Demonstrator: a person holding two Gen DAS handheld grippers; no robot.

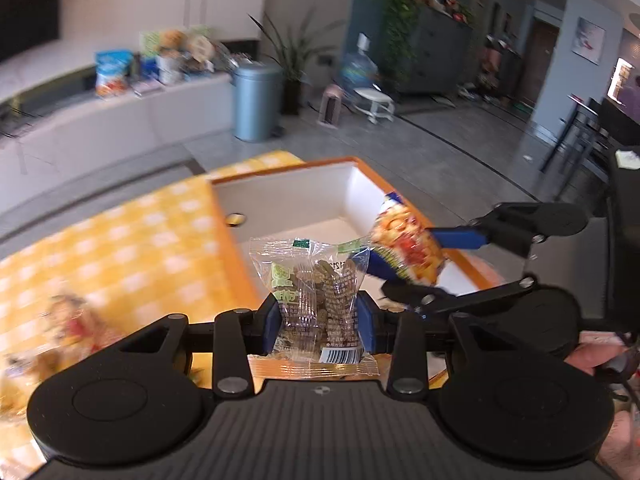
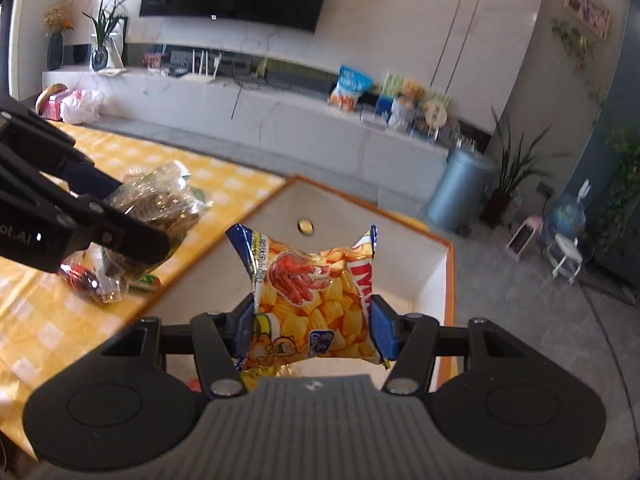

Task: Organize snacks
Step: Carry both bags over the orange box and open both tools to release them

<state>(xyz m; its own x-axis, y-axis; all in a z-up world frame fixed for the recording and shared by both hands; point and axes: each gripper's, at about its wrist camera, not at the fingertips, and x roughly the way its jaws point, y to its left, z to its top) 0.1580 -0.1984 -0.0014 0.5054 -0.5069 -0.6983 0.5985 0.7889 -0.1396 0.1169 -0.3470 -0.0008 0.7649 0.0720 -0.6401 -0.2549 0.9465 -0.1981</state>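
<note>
My left gripper (image 1: pixel 318 322) is shut on a clear packet of brown-green snacks (image 1: pixel 316 296) and holds it above the near edge of a white box with an orange rim (image 1: pixel 280 196). My right gripper (image 2: pixel 314 326) is shut on an orange shrimp-chip bag (image 2: pixel 316 300) over the same box (image 2: pixel 448 276). In the left wrist view the right gripper (image 1: pixel 424 260) and its chip bag (image 1: pixel 408 246) hang over the box's right side. In the right wrist view the left gripper (image 2: pixel 132 220) with its clear packet (image 2: pixel 164 200) is at the left.
The box stands on a table with a yellow checked cloth (image 1: pixel 132 240). More snack packets lie on the cloth (image 2: pixel 92 280), blurred in the left wrist view (image 1: pixel 68 320). Beyond are a grey floor, a blue bin (image 2: pixel 460 188) and a white TV bench (image 2: pixel 280 112).
</note>
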